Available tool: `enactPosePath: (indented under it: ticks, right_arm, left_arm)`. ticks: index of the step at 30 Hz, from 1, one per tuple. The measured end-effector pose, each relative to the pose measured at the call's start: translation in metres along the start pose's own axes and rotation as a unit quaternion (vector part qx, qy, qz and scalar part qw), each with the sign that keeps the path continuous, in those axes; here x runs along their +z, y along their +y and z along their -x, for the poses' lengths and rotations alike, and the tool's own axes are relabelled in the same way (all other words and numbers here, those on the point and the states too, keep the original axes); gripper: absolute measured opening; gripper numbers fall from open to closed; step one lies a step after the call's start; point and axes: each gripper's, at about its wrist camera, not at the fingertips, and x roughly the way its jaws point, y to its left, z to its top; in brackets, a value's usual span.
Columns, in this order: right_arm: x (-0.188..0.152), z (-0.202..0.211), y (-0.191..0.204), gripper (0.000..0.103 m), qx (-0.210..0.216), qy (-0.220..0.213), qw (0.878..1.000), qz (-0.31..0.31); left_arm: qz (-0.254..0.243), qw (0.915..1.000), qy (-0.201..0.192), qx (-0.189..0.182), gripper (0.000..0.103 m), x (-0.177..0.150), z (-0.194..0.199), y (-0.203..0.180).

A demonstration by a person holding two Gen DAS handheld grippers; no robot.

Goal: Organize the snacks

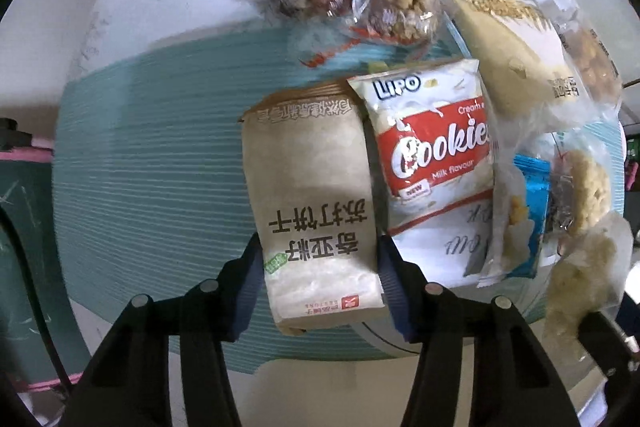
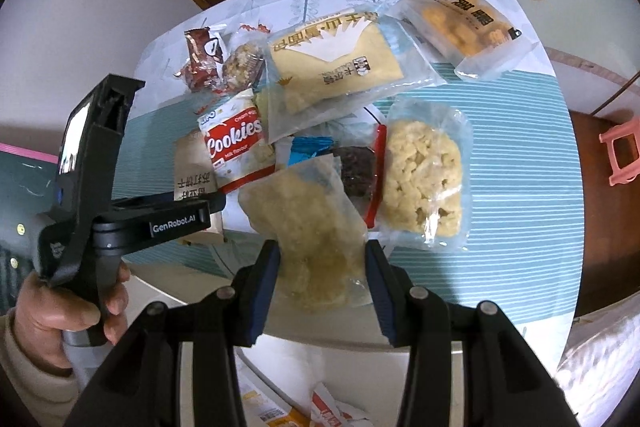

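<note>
Two packets are in the jaws, the rest still lie loosely heaped on the table (image 2: 520, 131), so sorting looks barely started. Left gripper (image 1: 320, 259), half closed, pinches the beige cracker packet (image 1: 316, 203) over the near edge. Right gripper (image 2: 322, 279), narrow, holds a clear crumbly-snack bag (image 2: 316, 227) at the near edge. I count roughly ten packets; one red Cookies pack (image 1: 432, 147).

Both point steeply down: the left gripper (image 1: 320, 267) and right gripper (image 2: 322, 283) each clamp something between their pads.
</note>
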Motion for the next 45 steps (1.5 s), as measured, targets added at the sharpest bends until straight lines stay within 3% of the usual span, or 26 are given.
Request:
enactPosePath:
  ticks: [7, 8, 9, 10, 13, 16, 17, 21, 28, 34, 39, 42, 44, 45]
  right_arm:
    - [-0.004, 0.015, 0.005, 0.044, 0.018, -0.020, 1.000, 0.005]
    - [-0.004, 0.018, 0.006, 0.044, 0.020, -0.025, 0.999, 0.006]
    - [-0.005, 0.022, 0.009, 0.044, 0.023, -0.032, 0.999, 0.009]
    - [-0.005, 0.025, 0.011, 0.044, 0.023, -0.035, 0.999, 0.010]
    - [-0.005, 0.038, 0.018, 0.044, 0.036, -0.050, 0.998, 0.017]
    - [-0.006, 0.048, 0.026, 0.044, 0.035, -0.063, 0.997, 0.030]
    - [-0.007, 0.050, 0.028, 0.044, 0.037, -0.065, 0.997, 0.031]
    - [-0.012, 0.068, 0.035, 0.044, 0.051, -0.082, 0.995, 0.033]
    - [-0.032, 0.108, 0.048, 0.044, 0.067, -0.113, 0.990, 0.054]
    - [-0.066, 0.134, 0.061, 0.044, 0.078, -0.121, 0.986, 0.080]
    - [-0.101, 0.130, 0.069, 0.045, 0.075, -0.097, 0.987, 0.105]
    - [-0.119, 0.120, 0.070, 0.045, 0.068, -0.079, 0.989, 0.109]
    - [-0.128, 0.113, 0.069, 0.046, 0.068, -0.068, 0.990, 0.106]
    - [-0.132, 0.110, 0.068, 0.051, 0.067, -0.062, 0.990, 0.104]
  left_arm:
    - [-0.013, 0.9974, -0.071, -0.008, 0.048, -0.004, 0.055, -0.010]
    - [-0.013, 0.9968, -0.078, -0.011, 0.020, -0.004, 0.062, -0.008]
    - [-0.013, 0.9955, -0.093, -0.013, 0.011, -0.004, 0.075, -0.009]
    - [-0.012, 0.9958, -0.087, -0.025, 0.010, -0.004, 0.085, -0.003]
    - [-0.016, 0.9921, -0.118, -0.038, 0.008, -0.011, 0.113, -0.008]
    - [-0.024, 0.9899, -0.127, -0.057, 0.007, -0.020, 0.126, 0.014]
    - [-0.026, 0.9890, -0.130, -0.065, 0.000, -0.023, 0.129, 0.021]
    - [-0.034, 0.9840, -0.154, -0.083, 0.000, -0.047, 0.159, 0.049]
    - [-0.057, 0.9694, -0.208, -0.116, 0.000, -0.091, 0.219, 0.063]
    - [-0.067, 0.9647, -0.211, -0.142, 0.000, -0.134, 0.239, 0.073]
    - [-0.084, 0.9628, -0.211, -0.145, 0.000, -0.177, 0.236, 0.071]
    - [-0.086, 0.9644, -0.204, -0.144, 0.019, -0.199, 0.224, 0.070]
    - [-0.083, 0.9661, -0.200, -0.141, 0.060, -0.212, 0.215, 0.069]
    - [-0.082, 0.9666, -0.199, -0.140, 0.071, -0.218, 0.211, 0.069]
